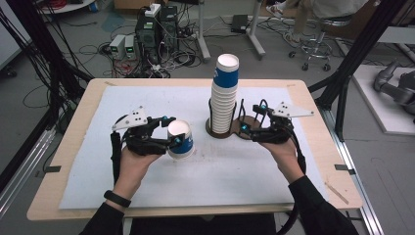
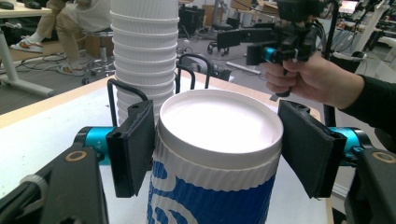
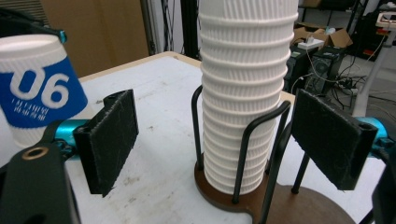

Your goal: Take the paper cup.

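My left gripper (image 1: 172,141) is clamped on a blue-and-white paper cup (image 1: 180,139), held just left of the cup stack (image 1: 224,98). My right gripper (image 1: 248,128) has its jaws apart beside the stack's wire holder (image 1: 220,131).

On my screen: the surface (image 1: 73,147), wood-edged, covered by a white sheet (image 1: 220,171). Left of centre, my left claw (image 1: 172,142) is clamped on a single paper cup (image 1: 180,139), white with a blue band, tilted. Right of centre, a tall stack of cups (image 1: 224,98) stands upright in a black wire holder on a brown base (image 1: 230,131). My right claw (image 1: 247,128), jaws apart, sits just right of that stack, at the base. Both forearms enter from the near edge.
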`<state>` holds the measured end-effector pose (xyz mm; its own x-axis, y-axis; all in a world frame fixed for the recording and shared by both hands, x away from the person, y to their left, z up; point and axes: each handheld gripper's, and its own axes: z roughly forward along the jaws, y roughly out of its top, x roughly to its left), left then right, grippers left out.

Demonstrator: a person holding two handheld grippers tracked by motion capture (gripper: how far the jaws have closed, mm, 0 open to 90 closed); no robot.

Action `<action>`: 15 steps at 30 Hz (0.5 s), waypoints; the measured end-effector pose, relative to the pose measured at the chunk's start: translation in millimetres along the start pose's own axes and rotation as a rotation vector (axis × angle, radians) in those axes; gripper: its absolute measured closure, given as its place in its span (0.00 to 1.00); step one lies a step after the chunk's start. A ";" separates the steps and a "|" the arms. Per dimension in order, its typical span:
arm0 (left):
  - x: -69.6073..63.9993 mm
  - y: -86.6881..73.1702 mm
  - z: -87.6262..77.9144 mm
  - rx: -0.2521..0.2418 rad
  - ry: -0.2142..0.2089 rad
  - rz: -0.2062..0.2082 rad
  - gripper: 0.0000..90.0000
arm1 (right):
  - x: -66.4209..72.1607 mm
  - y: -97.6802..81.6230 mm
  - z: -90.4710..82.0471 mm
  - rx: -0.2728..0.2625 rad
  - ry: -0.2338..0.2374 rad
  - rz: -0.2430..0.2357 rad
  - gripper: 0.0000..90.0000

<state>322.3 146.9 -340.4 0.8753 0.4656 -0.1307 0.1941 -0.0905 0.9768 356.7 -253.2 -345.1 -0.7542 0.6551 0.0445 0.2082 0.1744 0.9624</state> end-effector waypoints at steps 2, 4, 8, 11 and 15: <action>1.0 -0.3 -0.8 0.001 -0.003 -0.002 0.33 | -0.3 -3.3 -1.2 0.012 0.002 -0.003 0.18; 2.3 -0.6 -1.4 -0.002 -0.002 -0.005 0.33 | 0.0 -5.6 -3.2 0.005 0.003 -0.001 0.18; 4.3 -2.0 -2.7 -0.005 0.005 -0.011 0.33 | 3.2 -11.1 -6.8 -0.009 0.003 -0.010 0.18; 3.7 -2.0 -2.7 -0.008 0.002 -0.015 0.33 | 5.3 -15.4 -8.3 -0.007 0.005 -0.010 0.18; 2.5 -0.8 -1.0 -0.005 0.001 -0.005 0.33 | 7.3 -18.6 -11.4 -0.009 0.014 -0.016 0.18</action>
<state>323.9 149.0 -341.4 0.8740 0.4666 -0.1353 0.1958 -0.0836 0.9771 340.2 -260.0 -359.6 -0.7659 0.6422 0.0325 0.1906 0.1785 0.9653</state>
